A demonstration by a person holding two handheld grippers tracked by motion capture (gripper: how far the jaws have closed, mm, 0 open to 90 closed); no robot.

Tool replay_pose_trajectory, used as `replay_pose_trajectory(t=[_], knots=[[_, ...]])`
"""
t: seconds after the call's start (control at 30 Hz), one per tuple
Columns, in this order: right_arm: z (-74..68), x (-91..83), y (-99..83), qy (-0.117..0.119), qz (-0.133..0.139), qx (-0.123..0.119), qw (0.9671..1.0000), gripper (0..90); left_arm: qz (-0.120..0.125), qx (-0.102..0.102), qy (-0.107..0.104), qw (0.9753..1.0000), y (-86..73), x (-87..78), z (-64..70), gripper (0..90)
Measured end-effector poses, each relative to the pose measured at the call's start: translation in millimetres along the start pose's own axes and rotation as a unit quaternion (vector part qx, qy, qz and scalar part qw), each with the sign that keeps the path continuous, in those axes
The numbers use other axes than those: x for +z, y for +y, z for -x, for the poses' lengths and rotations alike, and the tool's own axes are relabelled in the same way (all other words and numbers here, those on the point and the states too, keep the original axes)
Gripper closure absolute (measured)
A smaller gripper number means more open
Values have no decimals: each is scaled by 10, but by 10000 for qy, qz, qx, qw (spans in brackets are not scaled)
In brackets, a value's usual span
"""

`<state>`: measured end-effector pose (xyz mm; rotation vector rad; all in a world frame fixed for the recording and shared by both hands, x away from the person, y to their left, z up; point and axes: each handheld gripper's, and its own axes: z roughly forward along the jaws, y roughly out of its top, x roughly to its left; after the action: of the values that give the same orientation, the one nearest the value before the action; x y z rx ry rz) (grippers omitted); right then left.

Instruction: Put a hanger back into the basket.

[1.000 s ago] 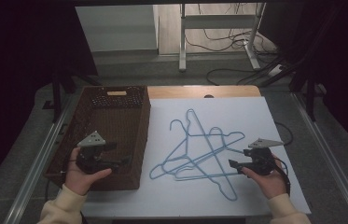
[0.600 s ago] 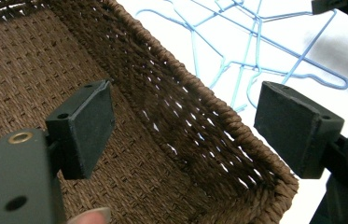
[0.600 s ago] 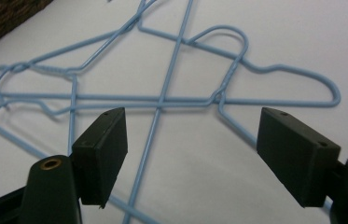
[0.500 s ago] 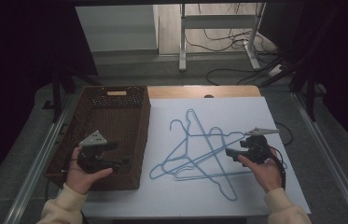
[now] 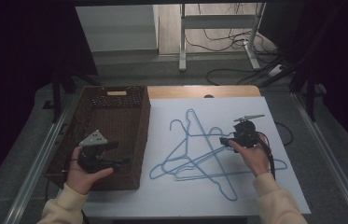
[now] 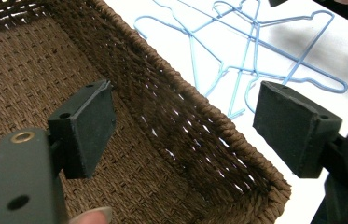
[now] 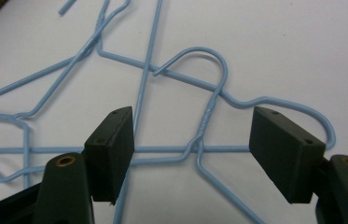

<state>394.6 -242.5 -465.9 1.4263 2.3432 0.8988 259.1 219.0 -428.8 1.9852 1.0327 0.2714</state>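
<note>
Several light-blue wire hangers (image 5: 195,156) lie tangled on the white tabletop (image 5: 274,191). My right gripper (image 5: 224,140) hovers open just above their right side. In the right gripper view its jaws (image 7: 192,116) stand wide apart on either side of one hanger's twisted neck (image 7: 204,123), below the hook (image 7: 209,56), touching nothing. My left gripper (image 5: 121,154) is held over the near end of a brown wicker basket (image 5: 142,135), open and empty. In the left gripper view its pads (image 6: 92,116) straddle the basket's right wall (image 6: 185,116), with the hangers (image 6: 255,42) beyond.
The basket stands at the table's left side, and its woven floor (image 6: 31,70) is bare where I can see it. A wooden strip (image 5: 199,92) runs along the far table edge. Metal rails (image 5: 36,158) flank the table.
My right gripper has moved forward and left, from the hangers' near right corner to above a hanger's neck. The left gripper has stayed over the basket.
</note>
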Motion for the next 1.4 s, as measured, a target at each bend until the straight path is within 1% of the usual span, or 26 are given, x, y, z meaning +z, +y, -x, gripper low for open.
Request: replay_pose_trajectory(t=[0.07,0.17,0.2,0.23,0.27,0.33,0.37,0.4,0.43,0.53,0.67,0.7,0.73,0.8,0.87,0.9,0.97,1.0,1.07,1.13,1.17,1.2,1.3,1.33,1.37,1.4], knots=[[4,65,36,-63,-71,-18,10000,343,2,-1,1,10000,1,-1,2,205],[21,153,72,-84,-216,-17,9997,380,-16,11,-7,10000,2,6,12,205],[21,153,72,-84,-216,-17,9997,380,-21,15,-9,10000,1,10,15,205],[37,238,94,-88,-406,15,9991,418,-34,21,-20,10000,1,17,21,205],[37,238,94,-88,-406,15,9991,418,-34,21,-20,10000,1,17,21,205],[47,318,107,-170,-520,-4,9985,454,-38,28,-24,10000,2,18,23,205],[54,359,112,-204,-603,-8,9980,458,-37,31,-20,10000,2,17,24,205],[54,359,112,-204,-603,-8,9980,458,-37,31,-20,10000,2,17,24,205],[61,410,117,-269,-677,-14,9973,476,-37,29,-17,10000,1,18,22,205],[58,454,131,-230,-742,-47,9970,513,-44,28,-31,10000,-2,27,21,204],[29,506,134,-351,-872,-96,9955,582,-57,36,-35,10000,-3,33,24,203],[19,525,130,-424,-939,-115,9946,604,-56,42,-35,10000,-3,31,28,203],[19,525,130,-424,-939,-115,9946,604,-56,42,-35,10000,-3,31,28,202],[-8,544,128,-561,-990,-223,9933,661,-57,45,-38,10000,-3,29,28,202],[-25,546,129,-594,-993,-253,9930,722,-58,45,-36,10000,-4,32,30,202],[-25,546,129,-594,-993,-253,9930,722,-58,45,-36,10000,-4,32,30,202],[-61,552,129,-634,-983,-300,9927,778,-65,76,-43,9999,-2,37,41,201],[-61,552,129,-634,-983,-300,9927,778,-65,76,-43,9999,-2,37,41,202],[-75,554,128,-748,-901,-263,9928,814,-71,100,-52,9999,-1,38,52,201],[-69,550,124,-764,-856,-209,9932,832,-72,105,-54,9999,0,37,53,201],[-43,530,119,-610,-806,-21,9949,855,-57,106,-55,9999,2,34,57,201],[-33,511,118,-556,-761,27,9955,852,-53,109,-57,9999,3,32,59,201],[-25,458,122,-590,-664,57,9960,857,-48,114,-62,9999,7,31,64,201],[-13,395,129,-506,-524,178,9972,860,-47,119,-61,9999,8,31,68,201],[-10,361,132,-444,-458,240,9977,860,-48,131,-65,9999,10,33,73,201],[-13,338,133,-444,-413,260,9978,860,-45,133,-66,9999,12,35,80,201]])
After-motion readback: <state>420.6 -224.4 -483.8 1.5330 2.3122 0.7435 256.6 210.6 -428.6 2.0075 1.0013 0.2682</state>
